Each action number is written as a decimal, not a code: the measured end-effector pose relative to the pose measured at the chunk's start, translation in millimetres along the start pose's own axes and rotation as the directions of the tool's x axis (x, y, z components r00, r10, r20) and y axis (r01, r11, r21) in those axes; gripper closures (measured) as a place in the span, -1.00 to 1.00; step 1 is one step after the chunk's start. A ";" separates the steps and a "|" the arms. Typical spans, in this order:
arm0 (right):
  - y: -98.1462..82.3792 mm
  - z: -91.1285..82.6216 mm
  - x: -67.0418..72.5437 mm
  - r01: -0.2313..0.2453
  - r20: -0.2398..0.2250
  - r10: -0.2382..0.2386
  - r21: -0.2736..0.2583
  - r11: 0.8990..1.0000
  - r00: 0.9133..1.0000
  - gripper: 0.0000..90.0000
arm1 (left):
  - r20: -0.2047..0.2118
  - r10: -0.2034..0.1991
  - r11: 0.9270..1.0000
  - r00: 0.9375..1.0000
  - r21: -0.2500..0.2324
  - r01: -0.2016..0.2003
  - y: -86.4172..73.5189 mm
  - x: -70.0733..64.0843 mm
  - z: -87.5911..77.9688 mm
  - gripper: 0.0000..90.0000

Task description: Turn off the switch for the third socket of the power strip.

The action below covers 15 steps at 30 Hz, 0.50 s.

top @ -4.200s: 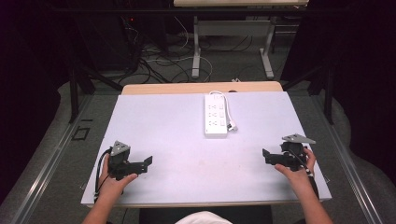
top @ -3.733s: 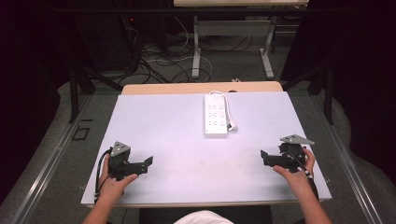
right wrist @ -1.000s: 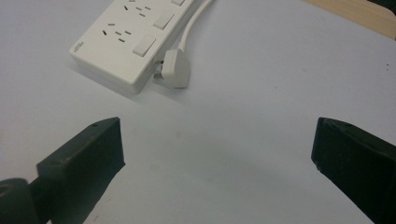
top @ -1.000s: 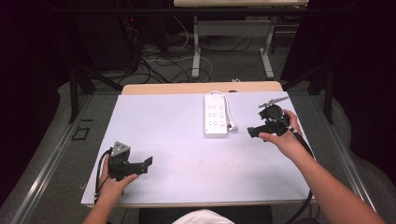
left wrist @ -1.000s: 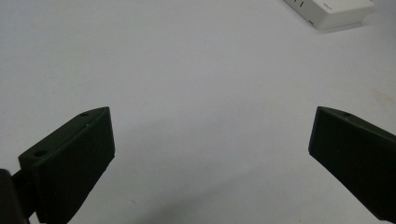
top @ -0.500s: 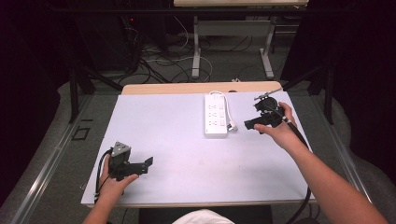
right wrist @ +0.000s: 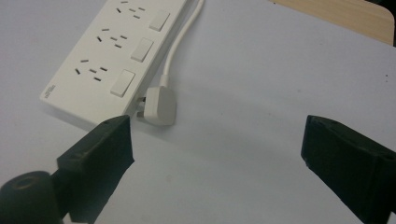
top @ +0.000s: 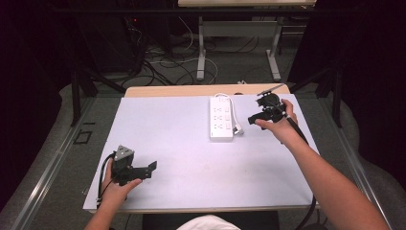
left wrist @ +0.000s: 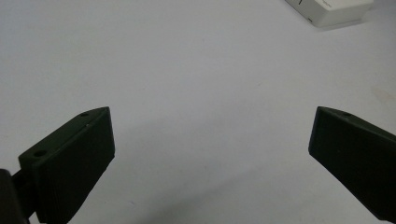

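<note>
— Dark curtains and tangled floor cables ring a pale table [top: 182, 143]; what is on it?

— One white power strip [top: 220, 118] lies at the far middle, three sockets, each with its own rocker switch. Its cord runs along its right side, and the white plug [right wrist: 159, 106] rests flat on the table at the strip's near right corner, touching or just beside the casing; I cannot tell which.

— Where are the grippers?

— The right gripper [top: 258, 116] hovers just right of the strip, held in the person's right hand [top: 277, 122]. In the right gripper view its black jaws stand wide apart with nothing between them, and the plug sits just beyond the left jaw. The left gripper [top: 143, 170] is at the near left, well apart from the strip, jaws likewise spread over bare table in the left gripper view.

— So which step is this?

— My reading is the approach: the right gripper lines up on the loose plug, nothing grasped yet.

— And the next move?

— Probably shift slightly toward the strip and come down so the plug body falls between the jaws, then close across its sides. It lies low and against the casing, so one jaw needs room on the strip side. The left gripper might come over to steady the strip.
</note>
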State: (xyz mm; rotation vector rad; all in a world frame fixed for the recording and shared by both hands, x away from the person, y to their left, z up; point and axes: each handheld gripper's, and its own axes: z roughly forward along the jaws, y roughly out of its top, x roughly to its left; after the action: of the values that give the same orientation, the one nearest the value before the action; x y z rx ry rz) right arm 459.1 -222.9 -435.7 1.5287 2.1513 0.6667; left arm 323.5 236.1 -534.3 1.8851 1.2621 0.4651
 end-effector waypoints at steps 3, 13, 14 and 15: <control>2.0 3.3 -2.3 0.005 0.011 -0.005 0.012 1.000 1.000 -0.77 | -0.004 0.000 1.000 1.000 -0.008 0.000 -0.3 -0.5 0.8 -0.99; 12.9 17.5 -3.8 -0.030 0.023 0.029 0.033 0.999 0.999 -0.67 | -0.003 0.001 1.000 1.000 -0.006 -0.002 -0.5 -0.4 1.0 -0.99; 12.9 17.5 -3.8 -0.030 0.023 0.029 0.033 0.999 0.999 -0.67 | -0.003 0.001 1.000 1.000 -0.006 -0.001 -0.5 -0.5 1.1 -0.99; 13.5 18.4 -3.6 -0.028 0.027 0.027 0.031 0.999 0.999 -0.66 | -0.001 0.002 1.000 1.000 -0.007 -0.002 -0.5 -0.5 1.3 -0.99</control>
State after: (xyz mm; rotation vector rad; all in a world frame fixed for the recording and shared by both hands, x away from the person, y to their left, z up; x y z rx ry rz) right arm 481.1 -220.0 -442.1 1.5773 2.1337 0.6212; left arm 323.8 235.2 -535.4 1.8804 1.2580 0.4706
